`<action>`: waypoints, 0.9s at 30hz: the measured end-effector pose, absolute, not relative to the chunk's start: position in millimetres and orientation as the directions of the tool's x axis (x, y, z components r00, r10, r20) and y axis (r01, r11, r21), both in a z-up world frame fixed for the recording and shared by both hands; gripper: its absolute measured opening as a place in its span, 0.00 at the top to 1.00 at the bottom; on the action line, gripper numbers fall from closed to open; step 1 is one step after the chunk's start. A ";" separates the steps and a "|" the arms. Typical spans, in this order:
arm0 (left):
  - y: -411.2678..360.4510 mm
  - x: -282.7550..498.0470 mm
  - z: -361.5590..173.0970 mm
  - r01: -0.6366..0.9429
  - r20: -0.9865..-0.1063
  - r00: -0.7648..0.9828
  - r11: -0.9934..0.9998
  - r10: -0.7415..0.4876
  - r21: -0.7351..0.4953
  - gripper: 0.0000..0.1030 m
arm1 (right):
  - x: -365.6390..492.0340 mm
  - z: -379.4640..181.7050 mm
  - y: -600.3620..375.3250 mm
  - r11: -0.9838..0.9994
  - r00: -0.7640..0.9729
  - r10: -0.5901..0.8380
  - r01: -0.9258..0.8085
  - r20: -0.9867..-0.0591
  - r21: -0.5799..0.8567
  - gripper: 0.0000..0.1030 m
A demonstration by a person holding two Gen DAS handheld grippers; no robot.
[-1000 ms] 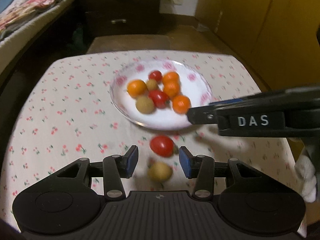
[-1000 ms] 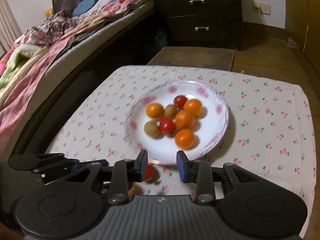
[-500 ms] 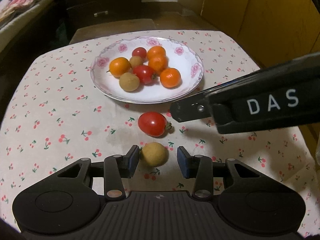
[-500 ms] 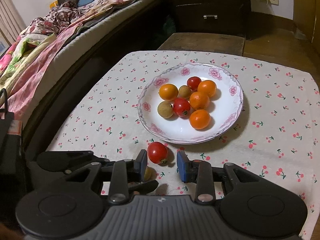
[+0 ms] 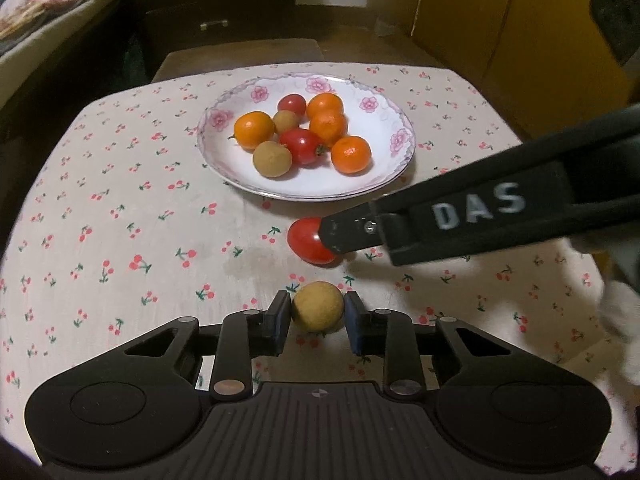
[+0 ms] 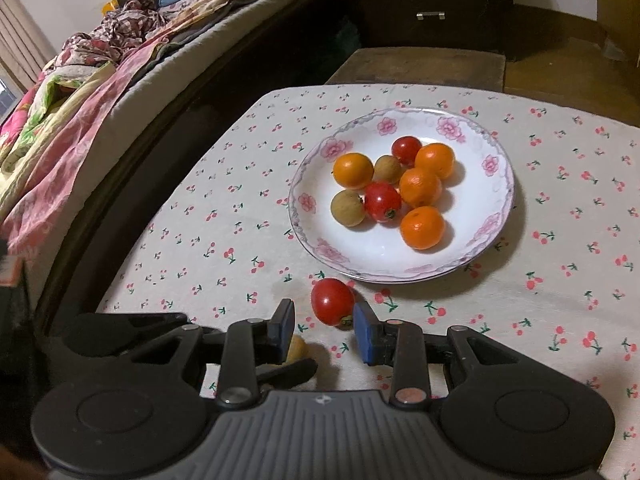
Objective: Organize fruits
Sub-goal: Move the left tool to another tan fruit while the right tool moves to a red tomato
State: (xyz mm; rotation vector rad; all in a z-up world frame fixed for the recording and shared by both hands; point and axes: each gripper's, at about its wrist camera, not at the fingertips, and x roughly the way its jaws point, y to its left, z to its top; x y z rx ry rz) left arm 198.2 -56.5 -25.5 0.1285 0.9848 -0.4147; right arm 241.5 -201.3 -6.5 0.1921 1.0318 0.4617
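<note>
From my left tool: the counter wears a cherry-print cloth, and a flowered plate sits at its middle with four oranges, two tomatoes and two longans piled together. Dark drawers and a yellow cabinet stand behind. My right tool reaches in from the right, its tip over the loose tomato and hiding part of it. My left tool has just been closing, and its pads now press both sides of the loose longan, which lies on the cloth near the tomato.

From my right tool: a bed heaped with bedding runs along the left. The tomato lies on the cloth just short of the plate, ahead of my narrowly parted, empty pads, beside the right one. The longan shows only as a sliver behind my left finger.
</note>
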 end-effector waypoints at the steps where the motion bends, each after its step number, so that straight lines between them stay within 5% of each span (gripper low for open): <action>1: -54.0 197.0 -24.6 0.393 -0.829 0.481 0.915 -0.286 -0.087 0.64 | 243.0 -7.1 -199.0 0.887 0.424 0.458 -0.282 -0.782 0.366 0.67; 22: -33.0 192.4 -26.4 0.361 -0.840 0.450 0.922 -0.304 -0.141 0.64 | 268.0 -35.4 -154.4 0.918 0.390 0.345 -0.330 -0.854 0.220 0.61; 27: -32.1 192.7 -26.7 0.359 -0.840 0.447 0.922 -0.306 -0.145 0.63 | 263.5 -33.8 -156.6 0.917 0.394 0.351 -0.329 -0.850 0.227 0.67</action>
